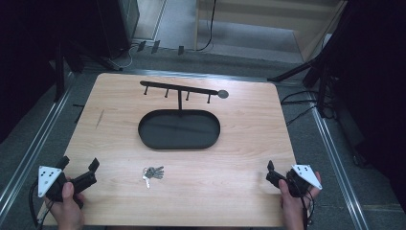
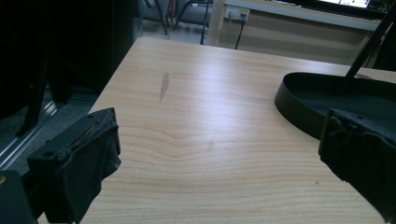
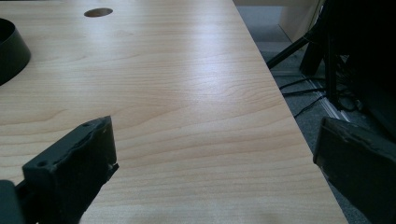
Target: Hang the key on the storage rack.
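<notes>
Resting at lower frame corners: left gripper [image 1: 79, 164], right gripper [image 1: 280, 173], jaws spread, holding nothing. Keys [image 1: 152, 173] lower centre, black tray [image 1: 179, 129] mid-frame.

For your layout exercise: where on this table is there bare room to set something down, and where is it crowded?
Bare wood lies left of the tray and right of it, out to the table edges. The near strip between keys and right gripper is free. The middle, around the tray and its hook bar, is crowded.
</notes>
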